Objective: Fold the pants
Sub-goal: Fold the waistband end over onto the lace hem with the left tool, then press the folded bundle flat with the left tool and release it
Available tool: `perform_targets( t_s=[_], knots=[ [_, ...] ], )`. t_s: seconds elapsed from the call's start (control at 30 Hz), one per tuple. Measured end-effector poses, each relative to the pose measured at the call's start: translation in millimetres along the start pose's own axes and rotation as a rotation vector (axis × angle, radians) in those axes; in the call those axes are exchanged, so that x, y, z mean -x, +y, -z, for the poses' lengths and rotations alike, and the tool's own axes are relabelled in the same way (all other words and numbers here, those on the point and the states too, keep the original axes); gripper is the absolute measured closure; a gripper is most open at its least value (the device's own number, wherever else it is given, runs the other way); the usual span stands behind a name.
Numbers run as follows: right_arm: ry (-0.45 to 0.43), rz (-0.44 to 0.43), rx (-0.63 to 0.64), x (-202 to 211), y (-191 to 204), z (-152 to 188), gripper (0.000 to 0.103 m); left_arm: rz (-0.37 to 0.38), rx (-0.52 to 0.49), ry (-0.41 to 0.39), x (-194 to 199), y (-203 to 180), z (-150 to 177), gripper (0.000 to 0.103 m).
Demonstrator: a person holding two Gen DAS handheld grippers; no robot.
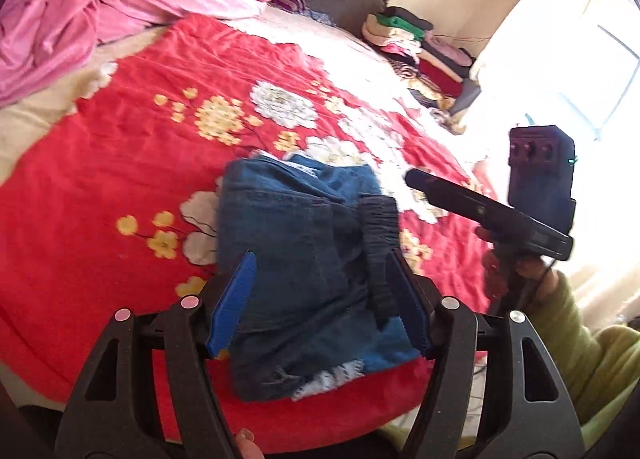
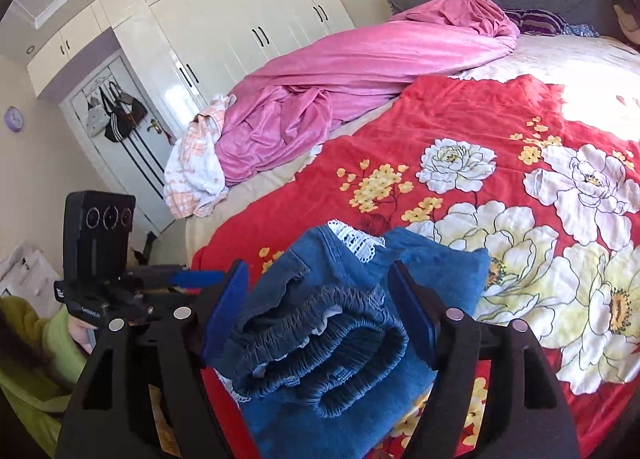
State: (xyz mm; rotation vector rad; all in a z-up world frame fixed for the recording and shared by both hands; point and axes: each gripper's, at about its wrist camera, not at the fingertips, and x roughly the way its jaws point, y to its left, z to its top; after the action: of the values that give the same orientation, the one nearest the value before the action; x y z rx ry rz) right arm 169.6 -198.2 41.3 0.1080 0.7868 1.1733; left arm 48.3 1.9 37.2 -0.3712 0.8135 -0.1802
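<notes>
— On the bed [image 2: 500, 59], what's lying there?
— A red flowered blanket [image 1: 120, 163], with the folded blue pants [image 1: 296, 243] on it near its edge.
— The left gripper [image 1: 320, 299]?
— Jaws wide, over the pants, not pinching.
— The right gripper [image 2: 320, 303]?
— Wide too, straddling the elastic waistband [image 2: 320, 347].
</notes>
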Motion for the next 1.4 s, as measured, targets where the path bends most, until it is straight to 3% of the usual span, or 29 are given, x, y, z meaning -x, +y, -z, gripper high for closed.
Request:
perform_targets(
  t_s=[0.1, 0.27, 0.37, 0.53, 0.7, 0.8, 1.2, 1.4],
  knots=[
    [0.047, 0.058, 0.03, -12.3, 8.6, 8.9, 0.028, -0.136, -0.044, 0.036, -17.5, 0.4, 1.0, 0.045],
    [0.165, 0.228, 0.138, -32.3, 21.5, 34.0, 0.028, -0.196, -0.112, 0.119, -43.6, 0.7, 19.2, 0.043],
    [0.219, 0.271, 0.11, -37.2, 12.5, 48.9, 0.028, -0.162, -0.087, 0.163, -50.9, 4.7, 35.2, 0.043],
    [0.231, 0.272, 0.066, -31.1, 7.4, 58.7, 0.026, -0.137, -0.08, 0.149, -40.0, 3.1, 40.0, 0.043],
    [0.135, 0.211, 0.079, -4.8, 22.2, 35.6, 0.026, -0.116, -0.091, 0.112, -23.6, -1.5, 36.4, 0.043],
    [0.112, 0.217, 0.11, -4.2, 26.6, 15.9, 0.026, -0.113, -0.092, 0.103, -18.7, -3.9, 35.8, 0.043],
    [0.229, 0.281, 0.113, -62.0, 8.2, -21.8, 0.027, -0.085, -0.103, 0.086, -6.0, -9.0, 37.3, 0.043],
    [0.324, 0.291, 0.145, -90.9, 1.0, -15.9, 0.045, -0.056, -0.127, 0.082, -3.4, -15.7, 37.3, 0.043]
  ],
)
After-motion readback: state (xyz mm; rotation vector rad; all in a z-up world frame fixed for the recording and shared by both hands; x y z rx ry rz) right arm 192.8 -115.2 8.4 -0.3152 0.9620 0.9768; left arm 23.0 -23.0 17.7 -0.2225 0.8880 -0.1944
